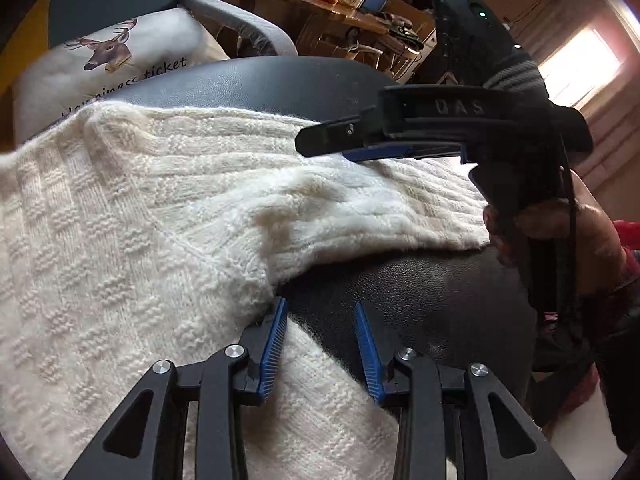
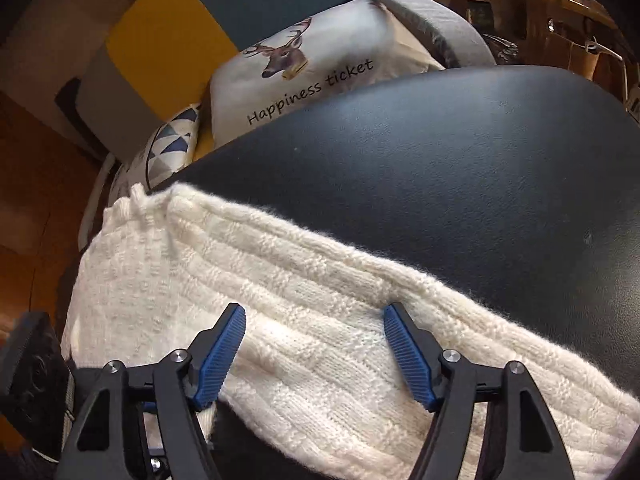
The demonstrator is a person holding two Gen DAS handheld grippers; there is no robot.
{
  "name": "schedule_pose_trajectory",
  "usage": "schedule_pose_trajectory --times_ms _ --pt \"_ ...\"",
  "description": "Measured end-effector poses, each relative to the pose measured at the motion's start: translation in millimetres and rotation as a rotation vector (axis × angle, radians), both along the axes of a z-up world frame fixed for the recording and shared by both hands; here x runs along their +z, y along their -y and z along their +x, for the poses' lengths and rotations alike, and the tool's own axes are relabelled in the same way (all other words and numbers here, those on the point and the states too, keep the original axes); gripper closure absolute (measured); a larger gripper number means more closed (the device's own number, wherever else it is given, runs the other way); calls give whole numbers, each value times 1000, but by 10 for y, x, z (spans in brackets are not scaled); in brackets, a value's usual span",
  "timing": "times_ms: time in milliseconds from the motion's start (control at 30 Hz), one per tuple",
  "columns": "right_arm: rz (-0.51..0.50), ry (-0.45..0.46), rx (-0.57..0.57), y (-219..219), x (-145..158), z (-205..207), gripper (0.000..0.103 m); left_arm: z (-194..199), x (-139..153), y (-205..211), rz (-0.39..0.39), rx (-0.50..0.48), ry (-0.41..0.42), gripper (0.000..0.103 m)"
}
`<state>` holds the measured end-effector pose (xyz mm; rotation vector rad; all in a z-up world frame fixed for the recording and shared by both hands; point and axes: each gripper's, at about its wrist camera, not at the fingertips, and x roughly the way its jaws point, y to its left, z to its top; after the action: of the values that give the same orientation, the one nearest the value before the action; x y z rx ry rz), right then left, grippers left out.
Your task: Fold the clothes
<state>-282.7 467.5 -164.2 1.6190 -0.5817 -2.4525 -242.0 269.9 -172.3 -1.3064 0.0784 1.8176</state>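
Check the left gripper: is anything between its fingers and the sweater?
Nothing visible. The left gripper is open right over the cream sweater, with only bare black leather surface beside it.

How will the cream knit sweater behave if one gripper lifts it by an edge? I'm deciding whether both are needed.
The sweater will probably sag: it already bunches and folds over itself. Its thick, fuzzy knit suggests fair weight and good grip for the ribbed pads. On the smooth black surface it may slide when pushed.
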Motion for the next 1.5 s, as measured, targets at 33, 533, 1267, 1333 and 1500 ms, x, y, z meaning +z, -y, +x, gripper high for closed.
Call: schedule_pose_trajectory --times_ms 33,533,1267,1333,1500 --pt "1 -4 -10 -18 -9 -19 34 4 -5 25 11 2 12 67" --pt "176 -45 12 -257 367 621 33 -32 522 -124 71 -17 -108 63" --pt "202 -145 -422 -1667 424 1771 29 116 470 -156 122 25 -6 42" --pt "176 -153 -446 -1785 466 1953 28 101 505 74 129 92 -22 40" --pt "164 -178 -477 -1914 485 2098 24 74 504 629 99 259 -76 35"
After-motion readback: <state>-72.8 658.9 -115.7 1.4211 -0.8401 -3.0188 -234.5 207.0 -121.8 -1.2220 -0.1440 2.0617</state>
